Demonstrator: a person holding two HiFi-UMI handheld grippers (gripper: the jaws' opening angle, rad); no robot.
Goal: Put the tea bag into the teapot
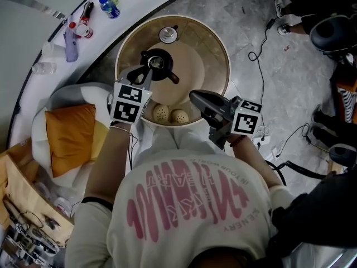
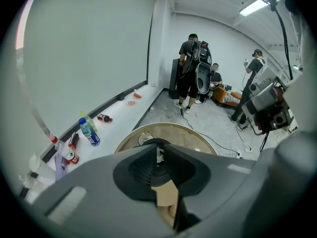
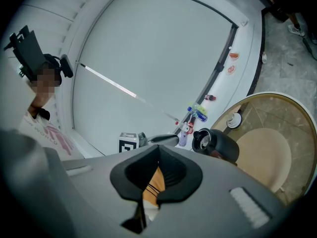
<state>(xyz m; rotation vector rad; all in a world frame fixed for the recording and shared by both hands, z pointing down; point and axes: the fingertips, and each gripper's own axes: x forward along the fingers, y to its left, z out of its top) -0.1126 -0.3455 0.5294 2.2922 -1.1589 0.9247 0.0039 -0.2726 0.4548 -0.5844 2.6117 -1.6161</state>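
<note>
A black teapot (image 1: 159,65) stands open on the round tan table (image 1: 215,43); its lid (image 1: 168,35) lies apart on a small dish behind it. My left gripper (image 1: 146,70) hovers at the pot's left rim, its jaws a narrow slit apart (image 2: 158,150). A small white bit shows in the slit; I cannot tell what it is. No tea bag is clearly visible. My right gripper (image 1: 195,96) hangs shut and empty to the right of the pot, over the table's near edge. Its own view shows the teapot (image 3: 220,145) ahead of its closed tips (image 3: 158,148).
Two round beige pieces (image 1: 170,115) sit at the table's near rim. Bottles (image 1: 109,4) lie on the white curved ledge behind. An orange cushion (image 1: 70,138) rests on a white seat to the left. Cables (image 1: 262,54) run across the floor; people (image 2: 193,68) stand far off.
</note>
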